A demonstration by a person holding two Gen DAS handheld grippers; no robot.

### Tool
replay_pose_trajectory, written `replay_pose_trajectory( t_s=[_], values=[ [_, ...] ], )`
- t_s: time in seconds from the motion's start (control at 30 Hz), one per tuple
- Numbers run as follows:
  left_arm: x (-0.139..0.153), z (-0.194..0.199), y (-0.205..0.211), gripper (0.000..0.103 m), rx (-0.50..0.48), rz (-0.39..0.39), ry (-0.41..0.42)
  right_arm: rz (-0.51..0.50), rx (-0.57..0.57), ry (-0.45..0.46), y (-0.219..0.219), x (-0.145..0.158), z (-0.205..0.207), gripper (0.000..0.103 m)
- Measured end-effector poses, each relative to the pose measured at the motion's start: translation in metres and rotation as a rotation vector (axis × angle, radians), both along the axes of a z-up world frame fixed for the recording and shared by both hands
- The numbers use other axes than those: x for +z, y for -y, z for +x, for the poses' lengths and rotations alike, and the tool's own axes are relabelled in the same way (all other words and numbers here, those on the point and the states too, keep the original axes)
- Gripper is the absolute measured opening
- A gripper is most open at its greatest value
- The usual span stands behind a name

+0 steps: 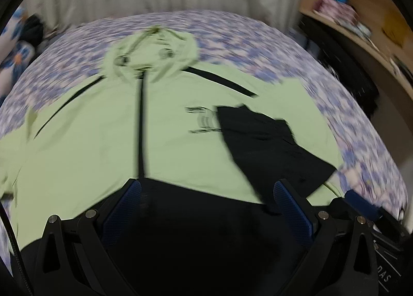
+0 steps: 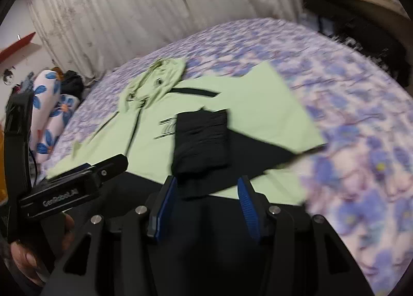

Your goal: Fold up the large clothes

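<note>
A light green hooded jacket point(image 1: 98, 141) with a black zip, black lower part and black cuffs lies face up on the bed, hood at the far end. Its right sleeve is folded across the chest, the black cuff point(image 1: 273, 141) lying on the green front; the jacket point(image 2: 271, 105) and cuff point(image 2: 201, 138) also show in the right wrist view. My left gripper point(image 1: 206, 192) is open and empty above the black hem. My right gripper point(image 2: 206, 190) is open and empty just short of the folded cuff. The left gripper's body point(image 2: 69, 190) shows at the left of the right wrist view.
The bed has a purple and blue flowered sheet point(image 2: 361, 141). Flowered pillows point(image 2: 51, 105) and a dark bundle point(image 2: 73, 84) lie at the far left. A curtain point(image 2: 129, 12) hangs behind the bed. A wooden shelf point(image 1: 361, 17) with small items stands at the right.
</note>
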State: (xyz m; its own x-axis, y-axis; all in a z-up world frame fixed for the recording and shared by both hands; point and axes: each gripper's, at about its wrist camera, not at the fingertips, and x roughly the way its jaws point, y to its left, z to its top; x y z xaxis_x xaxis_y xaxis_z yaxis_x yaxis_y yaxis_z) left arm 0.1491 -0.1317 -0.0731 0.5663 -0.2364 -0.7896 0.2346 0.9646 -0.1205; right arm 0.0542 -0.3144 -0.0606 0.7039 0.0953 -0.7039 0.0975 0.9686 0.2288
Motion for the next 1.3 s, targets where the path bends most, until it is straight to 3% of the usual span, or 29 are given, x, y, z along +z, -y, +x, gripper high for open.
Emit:
replay_pose_trajectory(
  t_s=[0.17, 0.3, 0.4, 0.43, 0.47, 0.5, 0.53, 0.57, 0.67, 0.8, 0.87, 0.93, 1.07, 1.2, 1.3],
  values=[
    [-0.018, 0.004, 0.054, 0.102, -0.124, 0.068, -0.041, 0.010, -0.032, -0.106, 0.026, -0.010, -0.004, 0.049],
    [-0.033, 0.012, 0.085, 0.102, -0.147, 0.167, -0.032, 0.091, -0.044, -0.131, 0.042, -0.020, -0.013, 0.049],
    [-0.038, 0.023, 0.098, 0.100, -0.147, 0.194, -0.034, 0.103, -0.052, -0.135, 0.046, -0.025, -0.017, 0.049],
    [-0.038, 0.025, 0.100, 0.088, -0.154, 0.188, -0.041, 0.105, -0.055, -0.133, 0.047, -0.026, -0.018, 0.049],
    [-0.038, 0.028, 0.101, 0.056, -0.171, 0.167, -0.050, 0.107, -0.053, -0.132, 0.047, -0.025, -0.018, 0.049],
    [-0.039, 0.032, 0.102, 0.037, -0.192, 0.142, -0.076, 0.109, -0.053, -0.130, 0.047, -0.024, -0.018, 0.049],
    [-0.040, 0.036, 0.101, 0.021, -0.189, 0.139, -0.098, 0.108, -0.051, -0.127, 0.047, -0.024, -0.018, 0.049],
    [-0.034, 0.039, 0.094, 0.013, -0.164, 0.127, -0.090, 0.105, -0.049, -0.125, 0.046, -0.023, -0.018, 0.049],
    [-0.006, 0.041, 0.067, 0.012, -0.127, 0.053, -0.004, 0.094, -0.040, -0.114, 0.044, -0.020, -0.018, 0.049],
    [0.030, 0.044, 0.014, 0.012, -0.026, 0.029, 0.109, 0.068, -0.018, -0.103, 0.034, -0.017, -0.016, 0.049],
    [0.037, 0.049, -0.017, 0.013, 0.045, 0.016, 0.125, 0.071, -0.005, -0.103, 0.029, -0.017, -0.016, 0.049],
    [0.033, 0.058, -0.053, 0.019, 0.127, -0.004, 0.108, 0.077, 0.007, -0.107, 0.023, -0.018, -0.015, 0.049],
    [0.005, 0.066, -0.121, 0.059, 0.278, -0.049, 0.020, 0.085, 0.031, -0.119, 0.013, -0.020, -0.012, 0.049],
    [-0.019, 0.068, -0.167, 0.061, 0.354, -0.112, -0.070, 0.067, 0.056, -0.123, 0.002, -0.019, -0.007, 0.049],
    [-0.027, 0.069, -0.182, 0.062, 0.352, -0.150, -0.093, 0.060, 0.070, -0.121, -0.004, -0.016, -0.003, 0.049]
  ],
)
